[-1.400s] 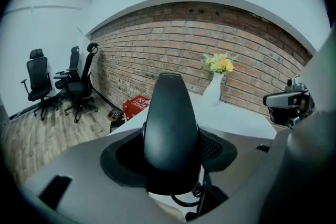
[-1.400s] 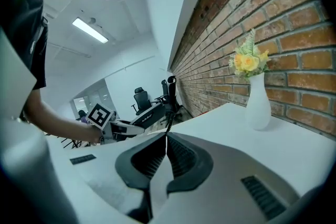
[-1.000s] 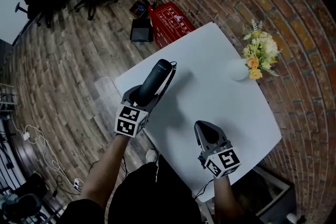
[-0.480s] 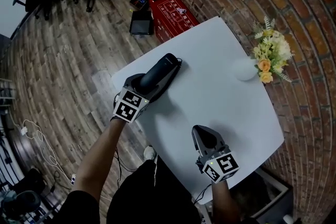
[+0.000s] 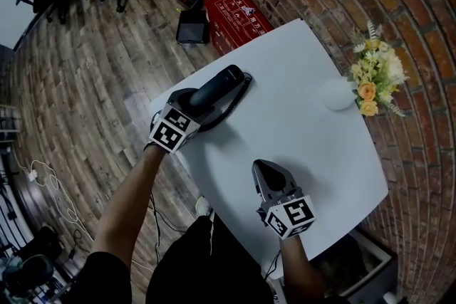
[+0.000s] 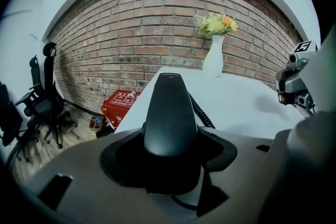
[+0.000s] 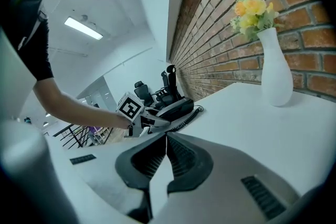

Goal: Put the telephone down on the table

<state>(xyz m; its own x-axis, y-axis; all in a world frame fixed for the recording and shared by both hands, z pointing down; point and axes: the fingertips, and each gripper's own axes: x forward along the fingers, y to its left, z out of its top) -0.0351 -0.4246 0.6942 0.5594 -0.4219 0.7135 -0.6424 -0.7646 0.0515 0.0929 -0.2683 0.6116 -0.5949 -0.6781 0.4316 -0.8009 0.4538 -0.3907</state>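
Head camera looks steeply down; all share table [image 5: 303, 132].

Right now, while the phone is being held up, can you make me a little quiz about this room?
1. True or false: the right gripper holds the telephone handset.
2. What stands in the white vase? A) pencils B) flowers C) spoons
3. Fill in: the red box lies on the wooden ____, beyond the white table.

Key
1. False. The left gripper is shut on it. The right gripper's jaws are together with nothing between them.
2. B
3. floor
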